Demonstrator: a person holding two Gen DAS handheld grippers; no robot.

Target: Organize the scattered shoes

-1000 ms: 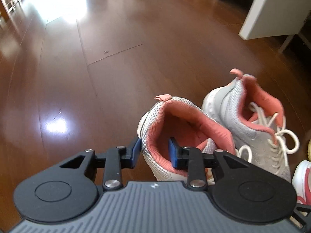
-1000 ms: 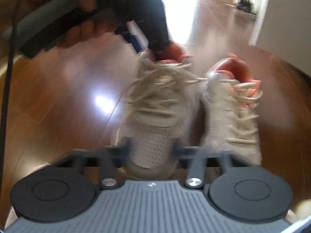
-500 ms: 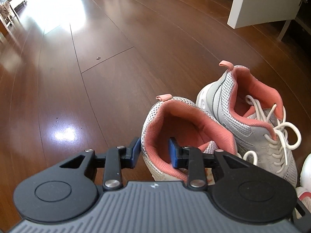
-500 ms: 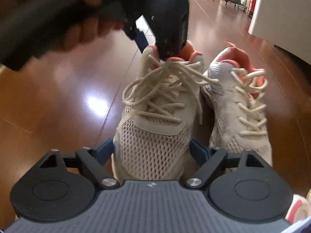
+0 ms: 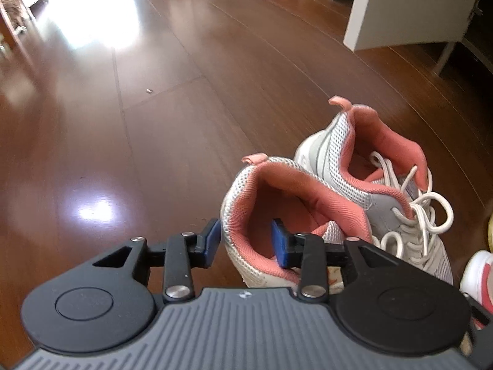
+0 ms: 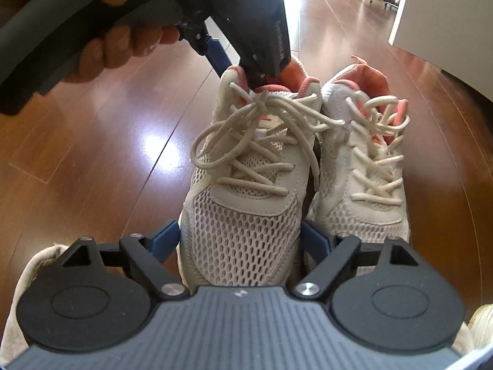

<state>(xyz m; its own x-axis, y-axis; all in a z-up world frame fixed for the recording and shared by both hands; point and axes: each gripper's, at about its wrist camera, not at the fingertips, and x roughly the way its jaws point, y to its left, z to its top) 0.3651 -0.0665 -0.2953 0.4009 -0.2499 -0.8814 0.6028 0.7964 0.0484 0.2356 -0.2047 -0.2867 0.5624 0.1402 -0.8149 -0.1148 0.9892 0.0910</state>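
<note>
On the left of the left wrist view lies bare, glossy wooden floor [image 5: 129, 141] with a bright patch of glare. The left gripper [image 5: 245, 243] straddles the heel wall of the near sneaker [image 5: 255, 215], one blue pad outside the mesh and the other inside the pink-lined collar. Its jaws are opening, the wall between them, and the pads look just clear of the fabric, though the gap is too narrow to be sure. Just right of that shoe, touching it, stands the matching second sneaker [image 5: 363, 166], upright, heel toward the camera. A white cabinet [image 5: 409, 9] stands beyond, well apart.

In the right wrist view a hand [image 6: 120, 43] at the upper left holds the left gripper down at the near sneaker's collar. The right gripper [image 6: 238, 240] stands wide open on either side of that shoe's mesh toe, pads beside it without pressing. The second sneaker sits alongside on the right.
</note>
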